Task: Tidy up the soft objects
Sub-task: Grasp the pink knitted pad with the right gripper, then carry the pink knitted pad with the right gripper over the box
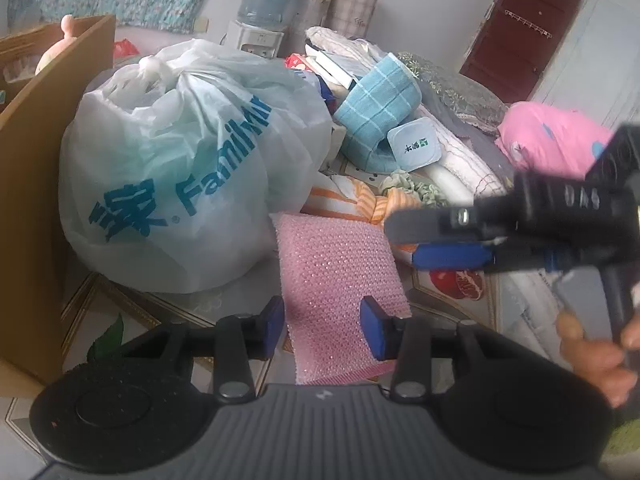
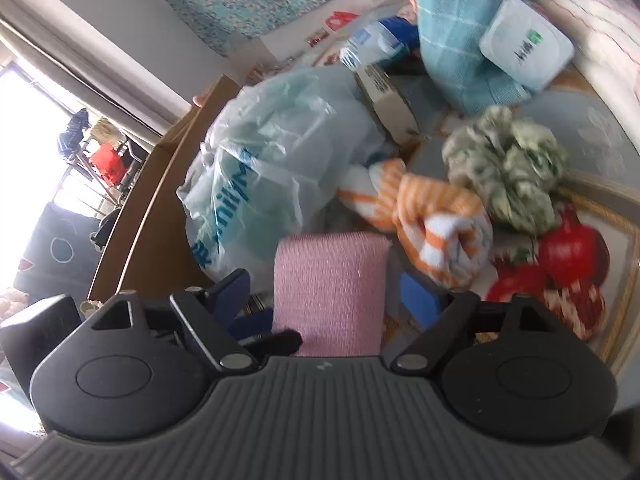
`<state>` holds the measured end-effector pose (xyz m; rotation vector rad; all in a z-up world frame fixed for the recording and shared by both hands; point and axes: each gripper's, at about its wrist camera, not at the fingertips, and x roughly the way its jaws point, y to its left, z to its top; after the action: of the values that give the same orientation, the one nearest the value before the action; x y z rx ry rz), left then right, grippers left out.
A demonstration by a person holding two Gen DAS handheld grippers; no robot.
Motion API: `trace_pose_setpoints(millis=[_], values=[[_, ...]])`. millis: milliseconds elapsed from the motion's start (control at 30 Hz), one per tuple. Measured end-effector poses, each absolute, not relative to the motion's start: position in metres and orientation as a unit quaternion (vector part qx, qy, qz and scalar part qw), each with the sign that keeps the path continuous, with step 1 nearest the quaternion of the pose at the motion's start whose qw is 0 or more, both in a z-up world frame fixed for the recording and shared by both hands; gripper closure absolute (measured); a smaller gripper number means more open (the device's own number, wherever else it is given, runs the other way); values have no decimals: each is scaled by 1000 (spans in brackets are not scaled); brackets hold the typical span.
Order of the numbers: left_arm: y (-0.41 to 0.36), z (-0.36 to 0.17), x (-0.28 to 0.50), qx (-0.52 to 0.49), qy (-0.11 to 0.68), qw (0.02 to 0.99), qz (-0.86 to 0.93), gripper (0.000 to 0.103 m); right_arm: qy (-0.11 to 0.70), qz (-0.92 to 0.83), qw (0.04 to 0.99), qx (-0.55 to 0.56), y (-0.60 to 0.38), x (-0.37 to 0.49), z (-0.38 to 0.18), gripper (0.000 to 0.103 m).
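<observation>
Left wrist: pink, bumpy-textured cloth (image 1: 336, 276) lies flat between both unclamped grippers' spread jaws.

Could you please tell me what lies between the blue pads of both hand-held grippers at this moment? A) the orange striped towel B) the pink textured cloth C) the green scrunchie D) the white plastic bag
B: the pink textured cloth lies flat between the pads of the left hand-held gripper and of the right hand-held gripper.

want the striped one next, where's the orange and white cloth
In the left wrist view the orange cloth lies mid-table, just beyond the pink cloth, right of the plastic bag and beside the green scrunchie.
</observation>
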<state>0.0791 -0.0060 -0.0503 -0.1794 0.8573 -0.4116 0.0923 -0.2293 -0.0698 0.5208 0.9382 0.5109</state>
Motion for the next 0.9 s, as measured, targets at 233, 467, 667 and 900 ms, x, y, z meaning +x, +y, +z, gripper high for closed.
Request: trace_pose_setpoints(millis=[233,467,667,900], values=[[-9,-49,80,-81,425,880,-197,46,455,233,827,234,-226,83,-77,44],[-15,-56,86,-82,429,877,-200,55,471,233,805,274,-229,90,-106,51],[-20,-44,80,-64,411,887,-202,56,453,236,807,296,-237,82,-102,55],[-29,-11,70,-38,366,906,-209,56,406,250,823,308,-249,70,-72,54]])
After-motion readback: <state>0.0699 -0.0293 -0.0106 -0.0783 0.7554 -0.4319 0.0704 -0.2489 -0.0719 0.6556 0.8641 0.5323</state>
